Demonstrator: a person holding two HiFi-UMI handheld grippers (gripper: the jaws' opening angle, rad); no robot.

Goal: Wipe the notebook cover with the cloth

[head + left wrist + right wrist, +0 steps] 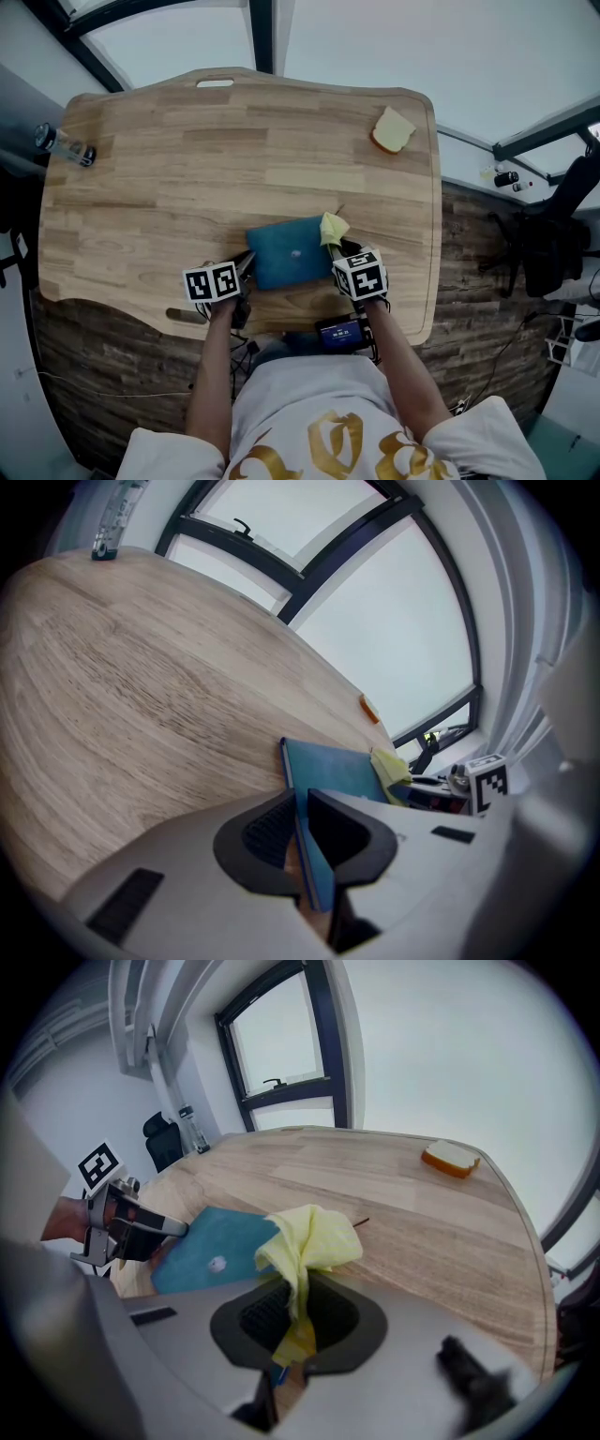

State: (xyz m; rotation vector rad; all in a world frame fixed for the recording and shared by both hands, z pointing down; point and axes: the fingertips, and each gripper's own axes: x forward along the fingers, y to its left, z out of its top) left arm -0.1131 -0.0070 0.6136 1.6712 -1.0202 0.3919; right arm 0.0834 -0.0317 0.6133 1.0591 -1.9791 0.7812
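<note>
1. We look down on a light wooden table (234, 141) with pale window panes beyond it.
2. At the upper left of the head view, a clear bottle (64, 145) stands near the table's edge.
3. Left of centre and low in the frame, our left tongs (300, 806) are pinched on the left edge of the blue notebook (286, 251).
4. The notebook lies closed and flat at lower centre, near the table's front edge, with a small pale mark on its cover.
5. Just right of it, our right tongs (298, 1299) are clamped on the yellow cloth (333, 228), which bunches above the jaws at the notebook's upper right corner.
6. At the upper right, a pale slice (392, 129) that looks like bread lies well apart.
7. At the far right, a dark chair (553, 234) stands off the table.
</note>
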